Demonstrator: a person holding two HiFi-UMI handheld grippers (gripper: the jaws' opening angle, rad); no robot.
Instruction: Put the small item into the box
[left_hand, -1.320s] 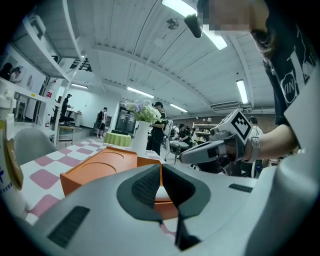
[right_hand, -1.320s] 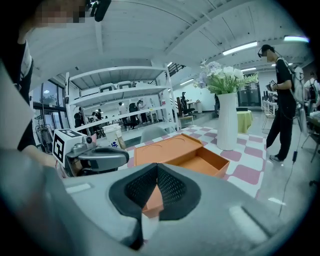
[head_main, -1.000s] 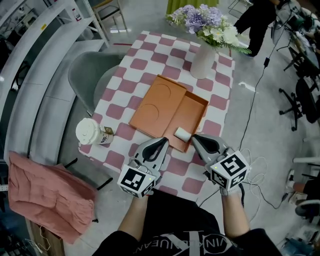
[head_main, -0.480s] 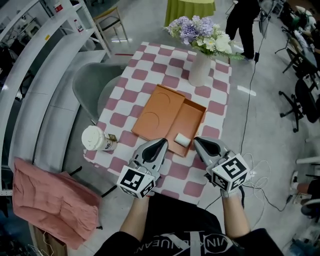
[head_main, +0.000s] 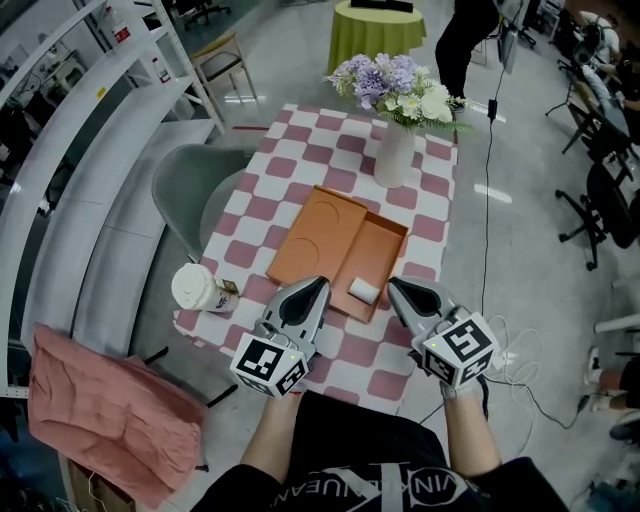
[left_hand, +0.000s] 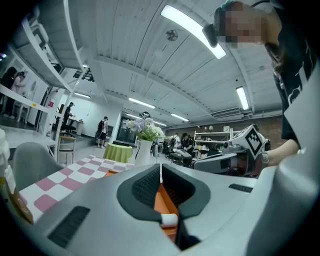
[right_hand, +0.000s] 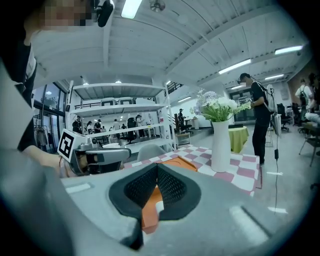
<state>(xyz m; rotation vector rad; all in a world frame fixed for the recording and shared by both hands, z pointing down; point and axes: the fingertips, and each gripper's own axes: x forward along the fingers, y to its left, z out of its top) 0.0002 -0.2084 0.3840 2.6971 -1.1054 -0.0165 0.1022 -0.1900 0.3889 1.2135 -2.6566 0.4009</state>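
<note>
An open orange box (head_main: 378, 250) lies on the checkered table (head_main: 300, 140), with its lid (head_main: 315, 230) flat against its left side. A small white item (head_main: 362, 290) rests inside the box at its near corner. My left gripper (head_main: 319, 285) hovers at the near table edge, just left of that corner, shut and empty. My right gripper (head_main: 392, 286) hangs just right of the same corner, also shut with nothing held. In the left gripper view the closed left gripper (left_hand: 160, 169) frames the white item (left_hand: 169, 219) and the box (left_hand: 161, 199). The right gripper view shows the closed right gripper (right_hand: 157, 169) over the box (right_hand: 149, 209).
A white vase of flowers (head_main: 394, 152) stands at the far side of the table. A lidded white cup (head_main: 194, 288) and a small jar (head_main: 228, 291) sit at the near left corner. A grey chair (head_main: 190, 190) and shelving are to the left; a pink cloth (head_main: 100, 410) lies lower left.
The head view has pulled back, so the table looks smaller and farther. Both grippers stay shut near the box's near corner. The white item has not moved.
</note>
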